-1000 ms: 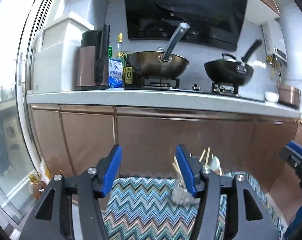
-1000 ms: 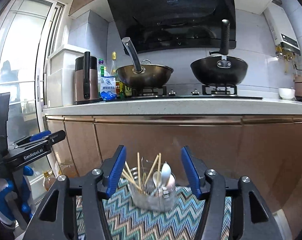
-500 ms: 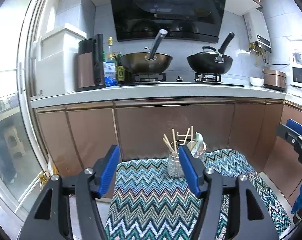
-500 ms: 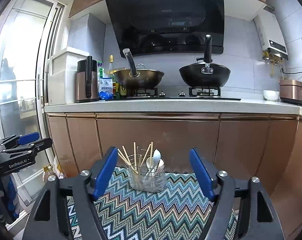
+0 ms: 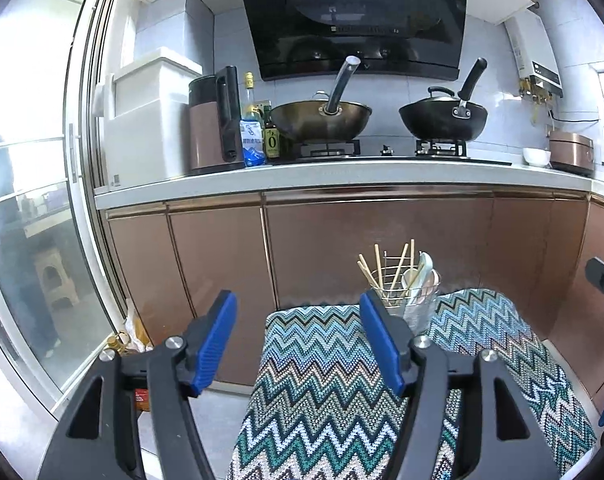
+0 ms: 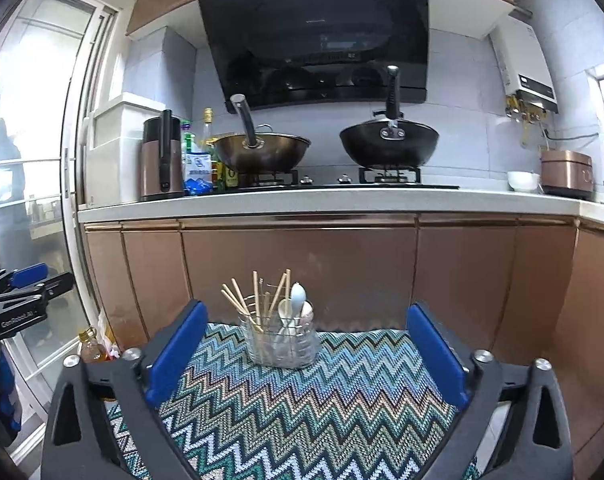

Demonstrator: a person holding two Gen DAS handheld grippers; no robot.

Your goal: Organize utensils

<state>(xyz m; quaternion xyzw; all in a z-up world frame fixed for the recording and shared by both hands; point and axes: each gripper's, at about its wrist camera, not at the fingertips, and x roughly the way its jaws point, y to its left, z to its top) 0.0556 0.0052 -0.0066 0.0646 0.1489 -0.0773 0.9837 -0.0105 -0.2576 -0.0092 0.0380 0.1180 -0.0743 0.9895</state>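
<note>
Fingers of both grippers stood apart, empty, short of the utensil holder (image 6: 280, 336); a straight, centred approach looked wisest.

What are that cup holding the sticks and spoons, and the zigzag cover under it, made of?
The cup looks like clear glass or plastic: the contents show through its shiny wall. The chopsticks seem to be pale wood or bamboo, matte. The spoons look like glossy white ceramic or plastic. The zigzag cover appears to be knitted fabric, with visible stitches.

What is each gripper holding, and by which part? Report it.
Nothing. Left gripper and right gripper are both open and empty, the right's jaws just widened; the utensil holder stands untouched on the cloth.
</note>
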